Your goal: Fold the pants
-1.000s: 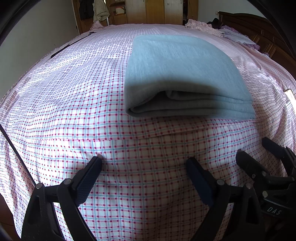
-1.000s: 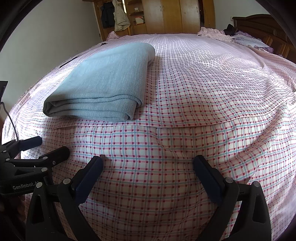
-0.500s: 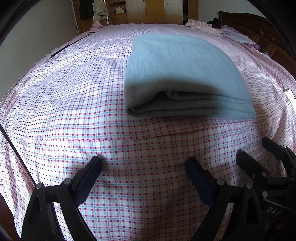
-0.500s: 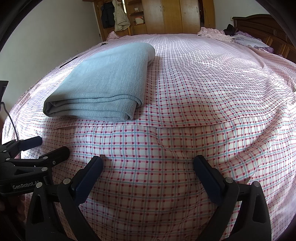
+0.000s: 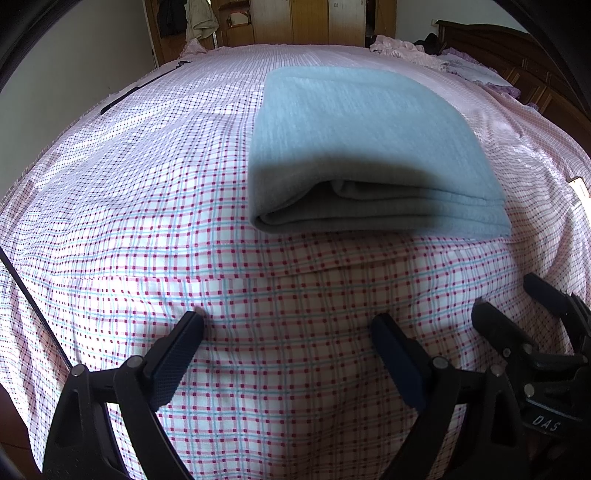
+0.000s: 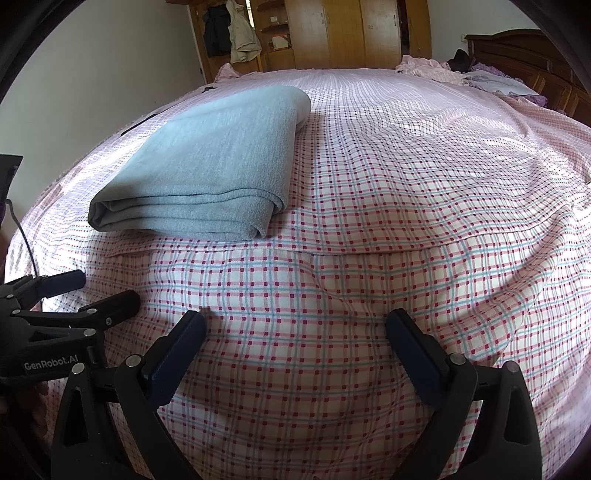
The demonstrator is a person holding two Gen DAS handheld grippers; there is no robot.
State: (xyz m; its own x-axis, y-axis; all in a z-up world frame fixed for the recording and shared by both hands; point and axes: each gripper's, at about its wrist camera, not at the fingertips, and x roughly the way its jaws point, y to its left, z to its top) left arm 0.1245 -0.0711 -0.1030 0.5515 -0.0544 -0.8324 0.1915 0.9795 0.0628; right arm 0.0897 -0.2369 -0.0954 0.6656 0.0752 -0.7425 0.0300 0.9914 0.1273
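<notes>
Nothing had moved since the earlier frames: your pants (image 5: 365,147) lay just where they were, and both grippers sat in the same spots.

You had the pants folded into a thick grey-blue rectangle on the bed (image 5: 147,184), resting flat on the pink-and-blue checked sheet (image 6: 406,184). Their near end showed stacked layers, with the rounded fold at the left corner in the left wrist view. In the right wrist view the pants (image 6: 218,155) sat to the left of centre, their long side running away from you.

Your left gripper (image 5: 288,328) was wide open and held nothing; its fingers hung over bare sheet on the near side of the pants, well short of them. Your right gripper (image 6: 295,325) was just as wide open and empty, also over bare sheet, with the pants ahead and to its left. You held the two close side by side: the right one's fingers (image 5: 498,328) showed at the lower right of the left view, and the left one's (image 6: 110,306) at the lower left of the right view.

Beyond the bed stood a wooden wardrobe (image 6: 343,33) with clothes hanging (image 6: 242,33) beside it, and a dark headboard (image 6: 524,55) at the far right, with crumpled bedding (image 6: 491,79) below it.
</notes>
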